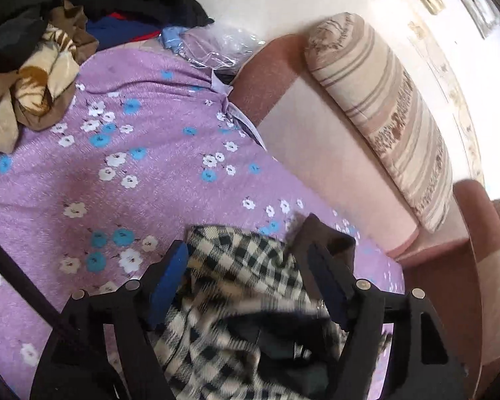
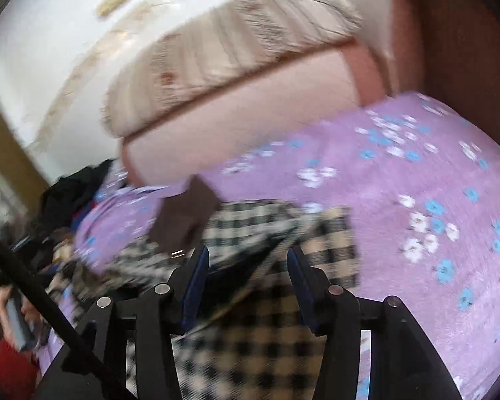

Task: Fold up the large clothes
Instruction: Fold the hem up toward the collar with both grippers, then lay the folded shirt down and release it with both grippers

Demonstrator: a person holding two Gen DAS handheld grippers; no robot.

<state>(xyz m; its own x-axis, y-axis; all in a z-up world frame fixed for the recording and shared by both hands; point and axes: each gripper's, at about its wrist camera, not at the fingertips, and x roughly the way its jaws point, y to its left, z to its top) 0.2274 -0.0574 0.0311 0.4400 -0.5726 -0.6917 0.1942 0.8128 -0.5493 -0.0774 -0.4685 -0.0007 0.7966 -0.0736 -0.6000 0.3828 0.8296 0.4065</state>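
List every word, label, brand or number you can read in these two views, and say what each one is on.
None can be read.
The checked garment shows only its pattern.
The purple bedspread carries printed flowers, no lettering.
The striped cushion has stripes and a woven motif, no words.
The clear plastic bag shows no legible print.
The right wrist view is too blurred to read anything.

Both views look forward and down from close above the bed cover [image 1: 150, 173]. The left wrist view faces the sofa back with the striped cushion [image 1: 383, 106] at upper right. The right wrist view, blurred, has the same cushion [image 2: 223, 50] at upper centre. Both share the checked garment [image 1: 236, 266] at lower centre.
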